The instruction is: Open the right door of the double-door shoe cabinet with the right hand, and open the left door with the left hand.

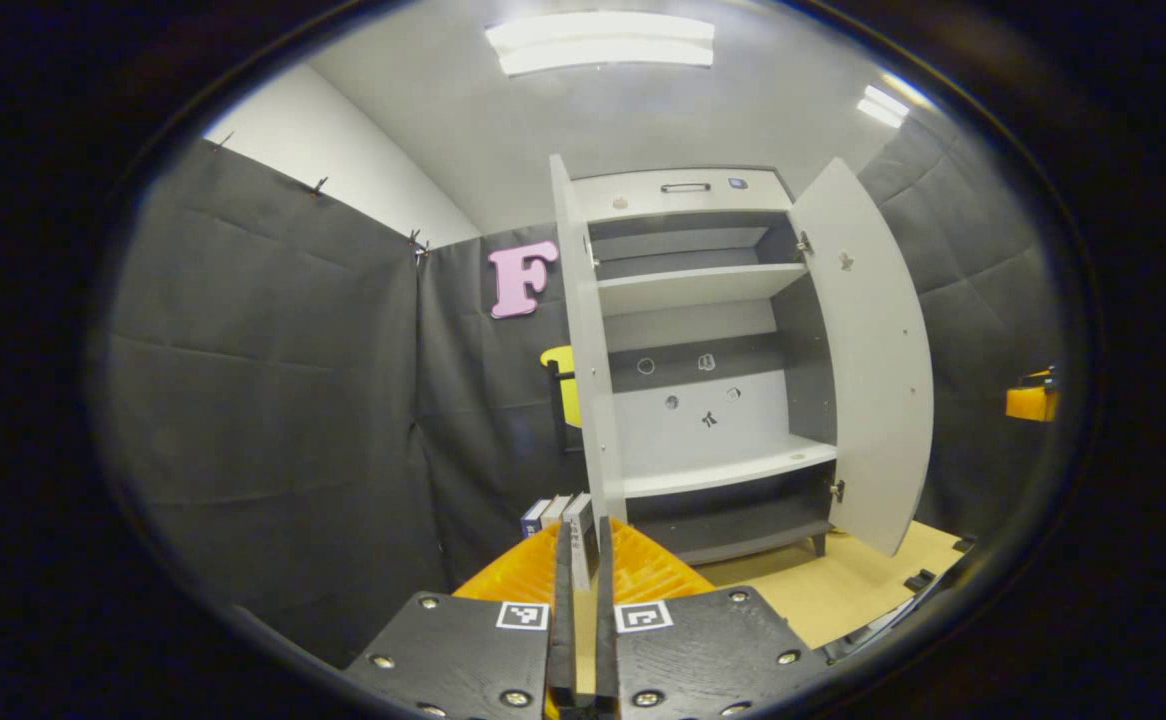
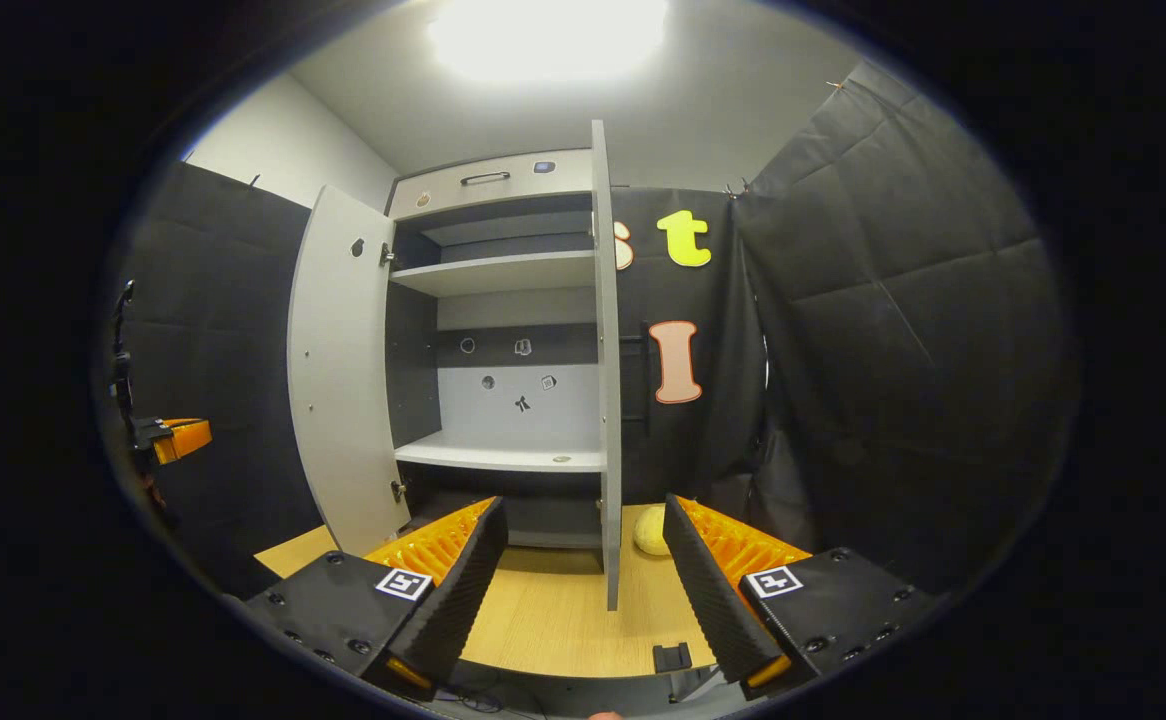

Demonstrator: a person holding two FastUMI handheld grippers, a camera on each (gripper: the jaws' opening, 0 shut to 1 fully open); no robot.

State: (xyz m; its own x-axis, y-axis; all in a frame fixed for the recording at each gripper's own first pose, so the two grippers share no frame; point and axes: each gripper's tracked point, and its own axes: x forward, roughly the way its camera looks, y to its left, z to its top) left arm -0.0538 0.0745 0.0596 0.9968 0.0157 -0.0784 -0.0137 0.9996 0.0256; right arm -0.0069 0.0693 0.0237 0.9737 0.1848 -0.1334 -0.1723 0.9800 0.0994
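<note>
Two pairs of tongs frame the moment. The left tongs (image 1: 583,610) are narrowed onto the bottom of the left door (image 1: 584,350), whose thin edge runs up from between the two pads; I judge both pads press on it, though the contact itself is hard to see. The right tongs (image 2: 583,590) stand wide, fingers well apart, gripping nothing; the right door (image 2: 605,360) rises edge-on between them but clear of both fingers.

Outward, the shoe cabinet (image 1: 688,195) stands upright on the wooden floor (image 1: 843,585) against the black cloth wall. Both doors are tall panels with the long axis vertical, hinged at the cabinet's outer sides and swung out toward the cameras, so the shelves (image 1: 698,285) lie bare. In the left gripper view the right door shows its broad inner face to the right of the shelves; in the right gripper view the left door shows the same way to the left.

Judged from this, both doors are already open; what remains is for the left tongs to let go, backing straight off the door's edge.
</note>
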